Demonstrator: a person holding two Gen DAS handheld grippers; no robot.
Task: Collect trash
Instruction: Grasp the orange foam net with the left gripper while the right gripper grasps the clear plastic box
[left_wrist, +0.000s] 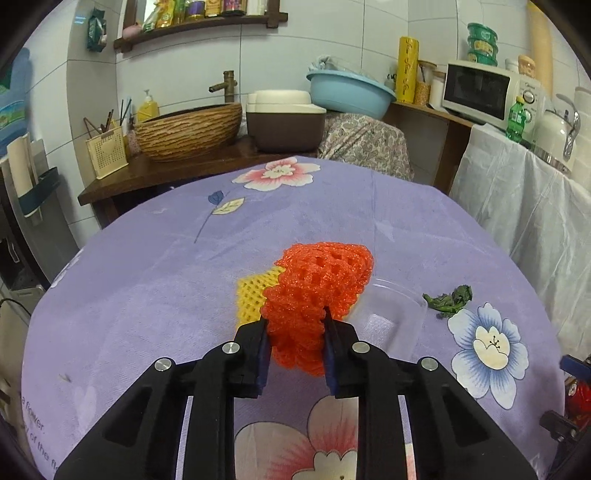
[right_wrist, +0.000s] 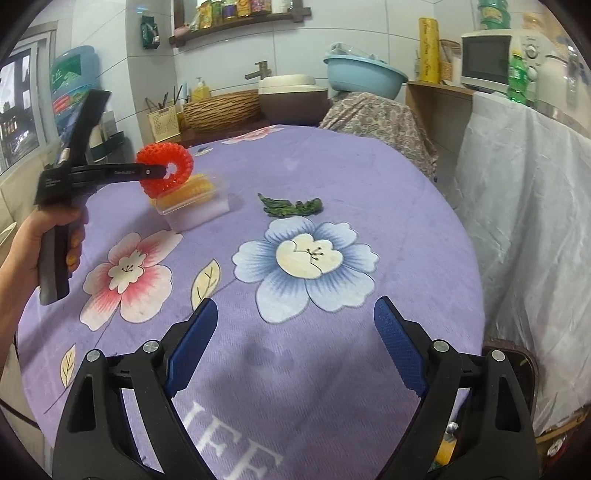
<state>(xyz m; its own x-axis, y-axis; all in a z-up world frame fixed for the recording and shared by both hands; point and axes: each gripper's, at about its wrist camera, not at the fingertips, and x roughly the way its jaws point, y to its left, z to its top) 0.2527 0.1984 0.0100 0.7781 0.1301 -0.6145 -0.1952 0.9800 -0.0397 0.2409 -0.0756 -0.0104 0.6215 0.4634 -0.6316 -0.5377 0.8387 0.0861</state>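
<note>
My left gripper (left_wrist: 295, 321) is shut on a red foam fruit net (left_wrist: 317, 280), its pads squeezing the net's near end. In the right wrist view a hand holds that left gripper (right_wrist: 162, 171), with the red net (right_wrist: 166, 173) raised over the table's left side. Under it are a yellow foam net (left_wrist: 255, 295) and a clear plastic container (left_wrist: 395, 314); I cannot tell whether the yellow net (right_wrist: 195, 188) touches the container (right_wrist: 195, 212). A wilted green leaf scrap (right_wrist: 291, 206) lies to the right. My right gripper (right_wrist: 295, 317) hangs open over the cloth.
The round table wears a purple flowered cloth (right_wrist: 351, 177). A white-draped counter (right_wrist: 524, 206) stands close on the right, and a chair under patterned fabric (right_wrist: 384, 118) at the far edge. Behind is a wooden counter with a woven basin (left_wrist: 188, 133).
</note>
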